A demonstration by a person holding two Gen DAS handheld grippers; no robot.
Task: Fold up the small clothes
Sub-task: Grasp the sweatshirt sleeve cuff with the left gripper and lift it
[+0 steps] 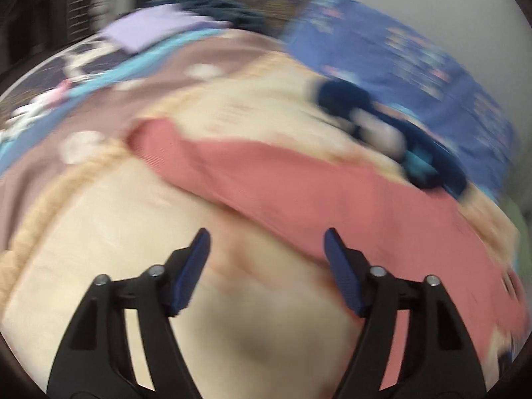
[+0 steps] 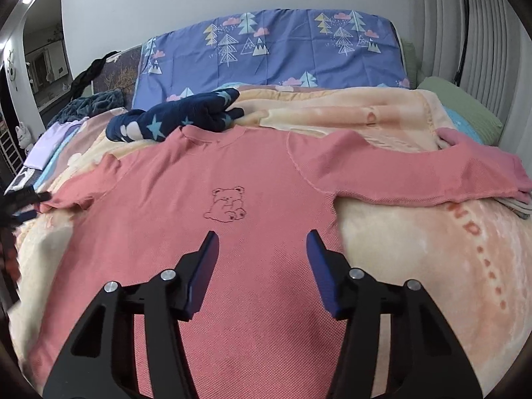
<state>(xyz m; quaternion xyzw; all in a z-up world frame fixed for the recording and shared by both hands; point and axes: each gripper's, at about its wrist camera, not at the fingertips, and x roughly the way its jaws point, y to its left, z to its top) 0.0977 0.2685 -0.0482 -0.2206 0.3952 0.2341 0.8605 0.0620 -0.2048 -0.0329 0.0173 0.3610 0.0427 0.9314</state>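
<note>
A pink shirt (image 2: pixel 232 232) of fine waffle-textured knit lies face up and spread flat on a fleecy peach blanket (image 2: pixel 415 249) covering the bed. A line-drawn bear (image 2: pixel 227 207) is stitched on its chest. One long sleeve (image 2: pixel 415 176) stretches out straight toward the right edge of the bed; the other is bunched short at the left.

Just past the collar, touching it, sits a crumpled navy garment (image 2: pixel 173 119) with pale blue stars. Behind that a blue pillow (image 2: pixel 272 50) printed with trees and clouds stands against the wall. A folded lilac cloth (image 2: pixel 50 143) lies at the far left, and a green cushion (image 2: pixel 465 106) at the right.

The right hand-held gripper (image 2: pixel 262 249) hovers over the shirt's lower chest, its ribbed blue pads (image 2: pixel 206 272) spread wide with nothing between them.

The left wrist view is badly motion-blurred. There the left hand-held gripper (image 1: pixel 267 249) is likewise released, its fingers well apart above the blanket (image 1: pixel 99 232), with a band of the shirt (image 1: pixel 299 186) that is probably the bunched sleeve just beyond its tips. The navy garment (image 1: pixel 392 133) and pillow (image 1: pixel 399 53) smear across the background.
</note>
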